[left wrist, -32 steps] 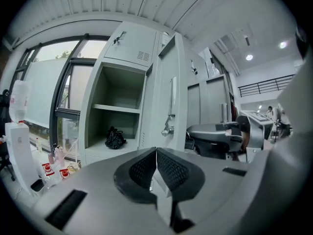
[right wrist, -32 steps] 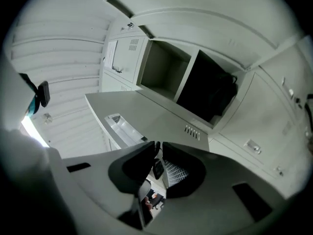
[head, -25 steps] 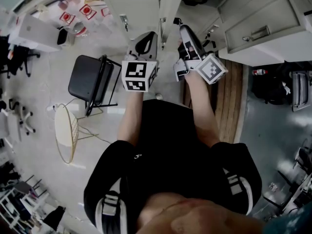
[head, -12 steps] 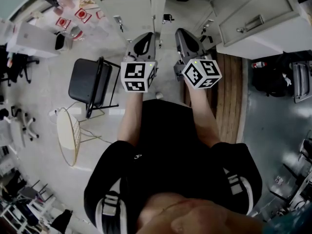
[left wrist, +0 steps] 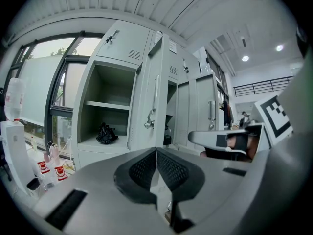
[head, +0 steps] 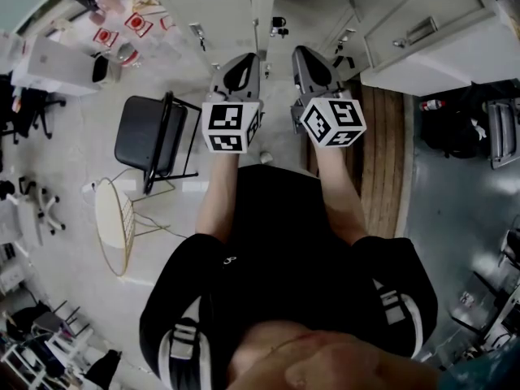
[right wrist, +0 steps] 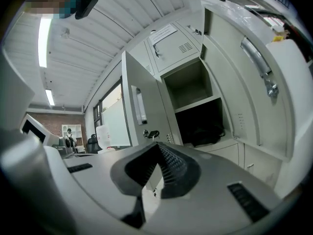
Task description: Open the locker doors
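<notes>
Pointing toward twelve o'clock, your left gripper [left wrist: 156, 151] and right gripper [right wrist: 157, 146] are squeezed together, empty, ready to nudge the locker doors [left wrist: 148, 82].

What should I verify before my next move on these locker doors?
1. Left gripper fingers together, nothing held: ok.
2. Right gripper fingers together, nothing held: ok.
3. The handled door ahead of the left gripper stands open: ok.
4. The left-side door in the right gripper view stands open: ok.
5. All doors open: the farther doors look shut: not ok.
6. Those farther doors unlocked: cannot tell.
</notes>
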A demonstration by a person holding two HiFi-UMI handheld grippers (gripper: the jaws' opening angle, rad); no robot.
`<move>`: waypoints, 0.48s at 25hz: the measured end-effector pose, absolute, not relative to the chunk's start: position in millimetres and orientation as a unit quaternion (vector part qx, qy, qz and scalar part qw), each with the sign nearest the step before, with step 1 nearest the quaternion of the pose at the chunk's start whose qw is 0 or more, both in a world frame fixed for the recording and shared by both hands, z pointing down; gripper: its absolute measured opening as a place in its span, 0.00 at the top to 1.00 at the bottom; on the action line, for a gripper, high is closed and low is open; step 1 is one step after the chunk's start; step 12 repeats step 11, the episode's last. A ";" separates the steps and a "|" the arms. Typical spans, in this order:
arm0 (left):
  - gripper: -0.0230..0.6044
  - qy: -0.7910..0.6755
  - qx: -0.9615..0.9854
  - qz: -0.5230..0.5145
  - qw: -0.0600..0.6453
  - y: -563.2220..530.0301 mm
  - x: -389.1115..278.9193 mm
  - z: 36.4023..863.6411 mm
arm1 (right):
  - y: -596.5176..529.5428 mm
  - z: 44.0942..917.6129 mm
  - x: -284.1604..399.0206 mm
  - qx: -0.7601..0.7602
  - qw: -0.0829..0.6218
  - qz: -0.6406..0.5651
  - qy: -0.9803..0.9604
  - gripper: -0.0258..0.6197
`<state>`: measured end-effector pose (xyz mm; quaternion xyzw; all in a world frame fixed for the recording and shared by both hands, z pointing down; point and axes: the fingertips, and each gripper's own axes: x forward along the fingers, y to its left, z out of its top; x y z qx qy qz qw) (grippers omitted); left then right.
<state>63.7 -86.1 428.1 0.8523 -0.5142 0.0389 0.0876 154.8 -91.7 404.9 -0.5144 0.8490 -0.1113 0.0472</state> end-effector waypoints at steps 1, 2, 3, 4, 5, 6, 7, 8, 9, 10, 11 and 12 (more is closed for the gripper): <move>0.95 -0.515 0.852 0.039 0.089 -85.0 63.0 428.6 | -90.5 404.6 154.6 -0.517 0.043 -0.106 0.848 0.93; 0.95 -0.515 0.852 0.038 0.090 -83.9 62.2 428.8 | -89.2 404.1 154.0 -0.518 0.039 -0.101 0.848 0.93; 0.95 -0.515 0.851 0.038 0.091 -82.9 61.6 428.8 | -87.9 403.6 153.1 -0.519 0.036 -0.098 0.848 0.93; 0.95 -0.516 0.851 0.038 0.091 -82.0 61.3 428.8 | -86.7 403.5 152.5 -0.519 0.033 -0.095 0.849 0.93; 0.95 -0.515 0.851 0.038 0.092 -81.3 61.5 429.2 | -85.7 404.0 152.1 -0.520 0.031 -0.094 0.849 0.93; 0.95 -0.515 0.851 0.039 0.092 -80.7 62.2 430.0 | -84.8 405.0 152.3 -0.521 0.028 -0.092 0.848 0.93; 0.95 -0.515 0.851 0.039 0.093 -80.2 63.0 431.0 | -84.2 406.4 152.9 -0.522 0.025 -0.090 0.848 0.93; 0.95 -0.514 0.851 0.039 0.094 -80.0 64.0 432.1 | -83.8 407.9 153.9 -0.523 0.022 -0.088 0.847 0.93; 0.95 -0.514 0.852 0.039 0.095 -79.9 64.9 433.2 | -83.6 409.2 154.8 -0.524 0.020 -0.087 0.847 0.93; 0.95 -0.514 0.852 0.040 0.095 -79.8 65.7 434.3 | -83.5 410.5 155.8 -0.525 0.018 -0.086 0.846 0.93; 0.95 -0.513 0.852 0.040 0.096 -79.7 66.5 435.3 | -83.4 411.7 156.8 -0.526 0.016 -0.086 0.846 0.93; 0.95 -0.513 0.852 0.040 0.096 -79.7 66.5 435.3 | -83.4 411.7 156.8 -0.526 0.016 -0.086 0.846 0.93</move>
